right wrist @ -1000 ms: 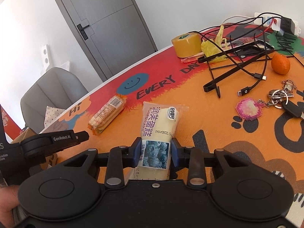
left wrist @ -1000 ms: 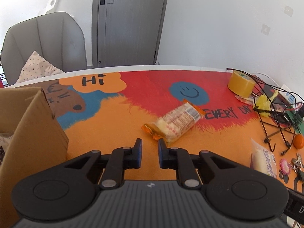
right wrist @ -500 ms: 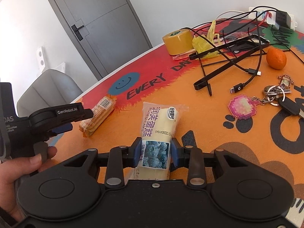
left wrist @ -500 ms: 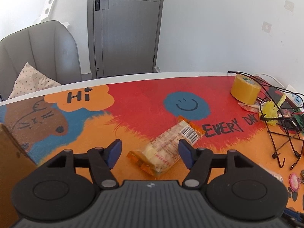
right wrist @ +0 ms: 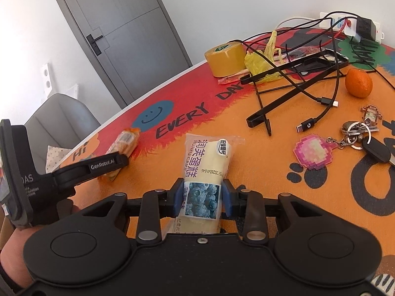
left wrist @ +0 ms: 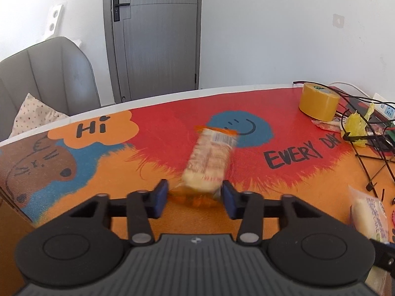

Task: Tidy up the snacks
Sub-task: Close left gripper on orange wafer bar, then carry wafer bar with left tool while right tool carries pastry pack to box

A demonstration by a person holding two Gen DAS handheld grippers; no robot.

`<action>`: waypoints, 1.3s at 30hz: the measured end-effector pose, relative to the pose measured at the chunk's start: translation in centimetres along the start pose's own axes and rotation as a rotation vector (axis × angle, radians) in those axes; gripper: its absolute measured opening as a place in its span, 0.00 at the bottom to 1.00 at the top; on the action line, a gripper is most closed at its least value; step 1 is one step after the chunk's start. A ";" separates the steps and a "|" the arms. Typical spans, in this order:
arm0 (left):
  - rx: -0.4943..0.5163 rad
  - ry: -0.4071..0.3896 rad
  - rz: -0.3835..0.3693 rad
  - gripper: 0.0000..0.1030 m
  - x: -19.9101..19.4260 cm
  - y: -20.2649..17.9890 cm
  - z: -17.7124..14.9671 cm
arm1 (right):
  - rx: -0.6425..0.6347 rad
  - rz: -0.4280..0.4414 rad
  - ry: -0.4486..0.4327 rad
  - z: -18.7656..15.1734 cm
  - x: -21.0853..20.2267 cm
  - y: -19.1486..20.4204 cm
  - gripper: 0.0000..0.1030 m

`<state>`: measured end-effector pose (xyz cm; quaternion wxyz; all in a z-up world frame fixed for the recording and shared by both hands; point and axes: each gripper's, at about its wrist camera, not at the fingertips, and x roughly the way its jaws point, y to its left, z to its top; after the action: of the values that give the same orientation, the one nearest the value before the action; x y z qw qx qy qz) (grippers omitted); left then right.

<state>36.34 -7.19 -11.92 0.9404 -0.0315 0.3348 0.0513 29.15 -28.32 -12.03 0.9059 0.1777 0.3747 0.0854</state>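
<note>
My left tool (left wrist: 195, 198) has just been closing around the cracker pack (left wrist: 208, 165) on the worktop (left wrist: 138, 197); its pads straddle the near end (contact unclear, blurred). My right tool (right wrist: 201, 199) stays clenched on the cake packet (right wrist: 206, 170).

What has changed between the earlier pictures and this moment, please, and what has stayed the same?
The left gripper came forward over the orange cracker pack, opened wide, and its jaws have just been closing around the pack's near end, which has swung to lie lengthwise between them; a gap still shows beside the left pad. The right gripper stayed clamped on the blueberry cake packet.
</note>
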 end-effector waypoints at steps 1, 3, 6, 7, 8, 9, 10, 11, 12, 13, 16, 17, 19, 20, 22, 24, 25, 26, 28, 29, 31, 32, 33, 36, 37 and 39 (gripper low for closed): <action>-0.011 0.000 -0.012 0.38 -0.2 0.2 -0.1 | 0.001 -0.001 -0.001 0.0 0.0 0.0 0.32; -0.008 0.000 -0.022 0.31 -0.7 0.3 -0.3 | 0.004 -0.005 -0.003 0.1 0.0 0.0 0.32; -0.029 0.006 -0.042 0.28 -1.7 0.5 -0.8 | 0.007 -0.002 -0.005 0.1 -0.2 0.2 0.32; -0.033 0.005 -0.047 0.28 -2.1 0.6 -1.0 | 0.007 -0.001 -0.007 0.0 -0.4 0.4 0.32; -0.037 0.002 -0.051 0.28 -2.5 0.6 -1.2 | 0.007 0.002 -0.009 -0.1 -0.5 0.5 0.32; -0.042 -0.001 -0.054 0.28 -3.0 0.7 -1.5 | 0.006 0.005 -0.011 -0.1 -0.7 0.6 0.32; -0.048 -0.006 -0.058 0.28 -3.6 0.8 -1.7 | 0.004 0.009 -0.013 -0.2 -0.9 0.8 0.32; -0.055 -0.013 -0.062 0.28 -4.2 1.0 -1.8 | 0.002 0.013 -0.015 -0.3 -1.1 1.0 0.32; -0.060 -0.020 -0.066 0.28 -4.9 1.1 -2.0 | -0.001 0.017 -0.018 -0.4 -1.4 1.2 0.32; -0.066 -0.027 -0.071 0.28 -5.6 1.3 -2.1 | -0.002 0.020 -0.021 -0.5 -1.6 1.4 0.32; -0.081 -0.052 -0.083 0.28 -7.7 1.8 -2.3 | -0.008 0.035 -0.028 -0.7 -2.2 1.9 0.32; -0.088 -0.060 -0.086 0.28 -8.4 2.0 -2.4 | -0.009 0.040 -0.031 -0.8 -2.4 2.1 0.32; -0.102 -0.077 -0.087 0.28 -9.9 2.5 -2.4 | -0.012 0.051 -0.040 -0.8 -2.9 2.6 0.32; -0.110 -0.088 -0.087 0.28 -10.7 2.8 -2.5 | -0.014 0.058 -0.045 -0.9 -3.2 2.8 0.32; -0.120 -0.114 -0.087 0.28 -12.3 3.4 -2.4 | -0.017 0.070 -0.056 -0.9 -3.8 3.3 0.32; -0.126 -0.144 -0.086 0.28 -14.0 4.0 -2.4 | -0.024 0.084 -0.066 -0.8 -4.4 3.9 0.32; -0.130 -0.159 -0.086 0.28 -14.8 4.3 -2.3 | -0.028 0.091 -0.071 -0.8 -4.6 4.2 0.32; -0.134 -0.171 -0.084 0.28 -15.5 4.5 -2.3 | -0.033 0.100 -0.075 -0.8 -4.9 4.5 0.32; -0.148 -0.191 -0.079 0.28 -16.9 5.3 -2.3 | -0.042 0.118 -0.084 -0.7 -5.3 5.2 0.32; -0.156 -0.200 -0.075 0.28 -17.5 5.7 -2.4 | -0.046 0.129 -0.088 -0.7 -5.6 5.6 0.32; -0.167 -0.224 -0.057 0.28 -18.7 6.6 -2.4 | -0.057 0.150 -0.097 -0.7 -6.1 6.5 0.32; -0.172 -0.234 -0.047 0.28 -19.3 7.1 -2.5 | -0.063 0.163 -0.099 -0.7 -6.4 7.0 0.32; -0.178 -0.239 -0.038 0.28 -19.7 7.6 -2.6 | -0.069 0.174 -0.101 -0.7 -6.5 7.4 0.32; -0.207 -0.247 -0.003 0.28 -20.7 9.4 -3.0 | -0.092 0.207 -0.104 -0.7 -7.0 8.9 0.32; -0.218 -0.244 0.011 0.28 -20.9 10.0 -3.2 | -0.103 0.216 -0.104 -0.7 -7.1 9.5 0.32; -0.244 -0.237 0.032 0.28 -21.4 11.5 -3.8 | -0.118 0.237 -0.102 -0.8 -7.2 10.6 0.32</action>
<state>16.15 2.25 -1.62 0.9615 -0.1337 0.2135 0.1101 23.23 -20.38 -3.79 0.9163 0.1714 0.2987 0.2045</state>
